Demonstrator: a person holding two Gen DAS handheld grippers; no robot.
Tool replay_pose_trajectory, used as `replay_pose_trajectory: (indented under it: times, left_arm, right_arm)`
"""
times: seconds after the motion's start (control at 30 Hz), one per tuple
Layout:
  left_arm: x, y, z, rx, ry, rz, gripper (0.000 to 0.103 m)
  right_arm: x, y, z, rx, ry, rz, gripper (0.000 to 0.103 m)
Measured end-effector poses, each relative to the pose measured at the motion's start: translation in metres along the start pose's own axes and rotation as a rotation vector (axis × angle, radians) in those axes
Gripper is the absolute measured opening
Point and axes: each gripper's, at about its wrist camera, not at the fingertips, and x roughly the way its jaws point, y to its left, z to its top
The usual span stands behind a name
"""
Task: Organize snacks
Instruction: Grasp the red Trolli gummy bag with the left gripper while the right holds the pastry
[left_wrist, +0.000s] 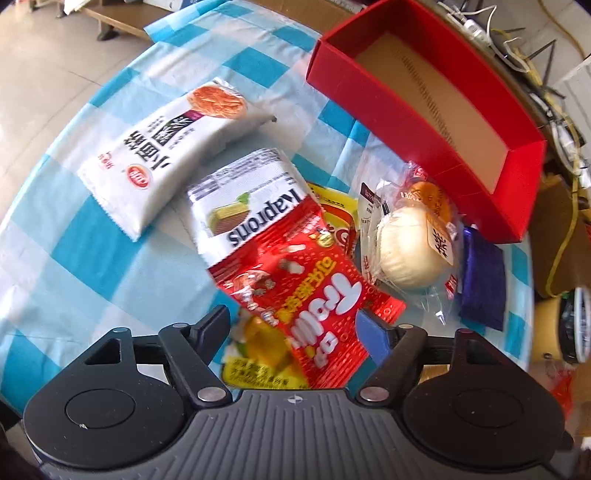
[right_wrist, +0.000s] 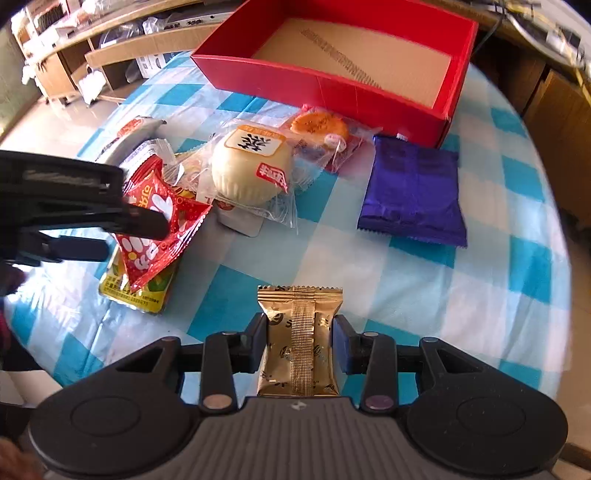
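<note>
A red candy packet (left_wrist: 306, 280) lies on top of a heap of snacks, and my left gripper (left_wrist: 295, 325) closes on it from both sides. Its blue right pad (left_wrist: 369, 332) presses the packet's edge. The right wrist view shows that same left gripper (right_wrist: 125, 236) on the buckled red packet (right_wrist: 173, 210). My right gripper (right_wrist: 299, 339) is shut on a small gold packet (right_wrist: 299, 332), held above the checked cloth. An open red box (right_wrist: 314, 88) with a bare cardboard floor stands at the back of the table; its red wall (left_wrist: 369, 85) also shows in the left wrist view.
Under the red packet lie a Naprons wafer packet (left_wrist: 247, 206) and a yellow packet (right_wrist: 136, 299). A white packet (left_wrist: 159, 155) lies to the left. A wrapped white bun (right_wrist: 251, 173), an orange cake (right_wrist: 317, 123) and a purple packet (right_wrist: 413, 188) lie before the box. Shelves and cables surround the round table.
</note>
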Motion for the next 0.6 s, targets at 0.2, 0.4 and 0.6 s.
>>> replay_pose_trajectory:
  times: [0.2, 0.4, 0.6]
  left_arm:
    - [0.013, -0.022, 0.011, 0.013, -0.039, 0.09, 0.087]
    - [0.007, -0.011, 0.02, -0.026, -0.049, 0.083, 0.084]
    - [-0.002, -0.011, 0.013, 0.17, -0.048, -0.003, 0.059]
  right_arm:
    - [-0.003, -0.01, -0.003, 0.019, 0.0, 0.051, 0.054]
    - [-0.005, -0.014, -0.004, 0.037, 0.003, 0.065, 0.054]
    - [-0.005, -0.009, -0.003, 0.029, 0.008, 0.067, 0.054]
